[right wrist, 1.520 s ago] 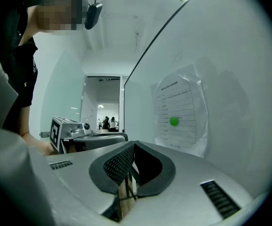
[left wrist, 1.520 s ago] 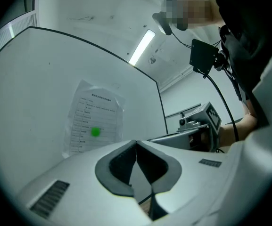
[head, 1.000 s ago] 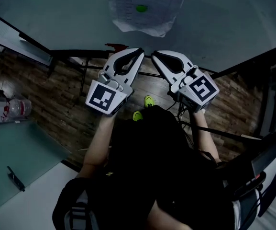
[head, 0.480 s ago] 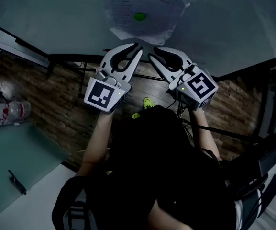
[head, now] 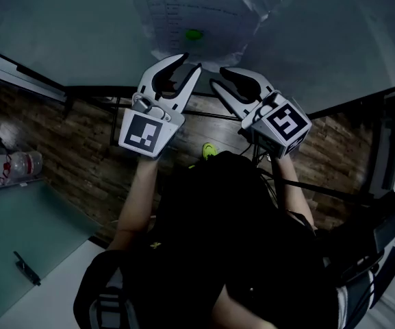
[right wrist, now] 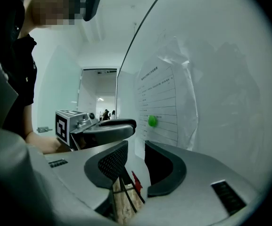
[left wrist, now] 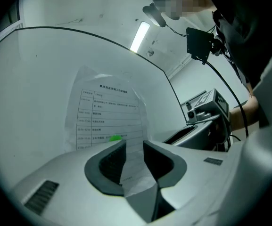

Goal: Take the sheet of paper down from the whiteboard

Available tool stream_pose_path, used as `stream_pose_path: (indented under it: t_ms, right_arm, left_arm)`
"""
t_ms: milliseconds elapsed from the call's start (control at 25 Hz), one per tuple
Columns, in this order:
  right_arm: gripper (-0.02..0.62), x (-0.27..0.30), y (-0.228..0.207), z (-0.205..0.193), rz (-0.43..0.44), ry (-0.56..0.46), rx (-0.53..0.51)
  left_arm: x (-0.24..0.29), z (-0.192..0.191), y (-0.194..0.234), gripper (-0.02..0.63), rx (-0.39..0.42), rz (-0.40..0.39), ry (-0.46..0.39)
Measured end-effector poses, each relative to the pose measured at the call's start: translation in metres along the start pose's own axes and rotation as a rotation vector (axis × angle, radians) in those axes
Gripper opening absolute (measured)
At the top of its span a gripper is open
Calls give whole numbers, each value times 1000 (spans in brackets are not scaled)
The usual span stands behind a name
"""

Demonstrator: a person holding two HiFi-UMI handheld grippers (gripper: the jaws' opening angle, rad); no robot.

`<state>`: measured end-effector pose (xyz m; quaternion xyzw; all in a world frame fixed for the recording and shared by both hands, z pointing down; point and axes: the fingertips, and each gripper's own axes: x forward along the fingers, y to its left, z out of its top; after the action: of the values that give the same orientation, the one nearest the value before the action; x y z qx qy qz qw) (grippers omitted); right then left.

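Observation:
A printed paper sheet (head: 197, 19) hangs on the whiteboard (head: 74, 26), pinned by a green magnet (head: 194, 34). My left gripper (head: 190, 62) points at the sheet's lower edge. Its jaws are opening, and in the left gripper view (left wrist: 135, 147) the paper's (left wrist: 108, 112) bottom corner shows in the gap with the pads apart from it. The magnet (left wrist: 115, 138) sits just above the left jaw. My right gripper (head: 219, 77) is beside it, a little lower. Its jaws (right wrist: 136, 149) are opening with nothing between them, and the paper (right wrist: 161, 107) and magnet (right wrist: 152, 121) lie just ahead.
Below the whiteboard runs its dark frame (head: 94, 91) over a wooden floor (head: 74, 156). A plastic bottle (head: 24, 163) stands on a glass table (head: 19, 218) at the left. The person's dark torso (head: 218, 238) fills the lower middle.
Both grippers moved forward toward the board, the left one reaching the sheet's lower edge. Both pairs of jaws spread from nearly shut to apart.

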<state>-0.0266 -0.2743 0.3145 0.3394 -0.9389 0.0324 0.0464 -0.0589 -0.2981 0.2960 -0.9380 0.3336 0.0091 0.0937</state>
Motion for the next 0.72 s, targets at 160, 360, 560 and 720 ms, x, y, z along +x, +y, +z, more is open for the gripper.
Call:
stream_pose_path:
  t_ms: [160, 360, 560, 720]
  right_arm:
    - [113, 2, -4, -1, 4, 9, -1]
    - [128, 2, -8, -2, 14, 14, 6]
    - [144, 0, -13, -1, 7, 22, 1]
    - [149, -2, -16, -1, 7, 27, -4]
  left_arm:
    - [7, 2, 6, 120, 19, 17, 4]
    - [15, 2, 13, 146, 45, 49, 5]
    - [23, 3, 17, 175, 85, 71, 24]
    - [29, 1, 17, 196, 158, 101, 59]
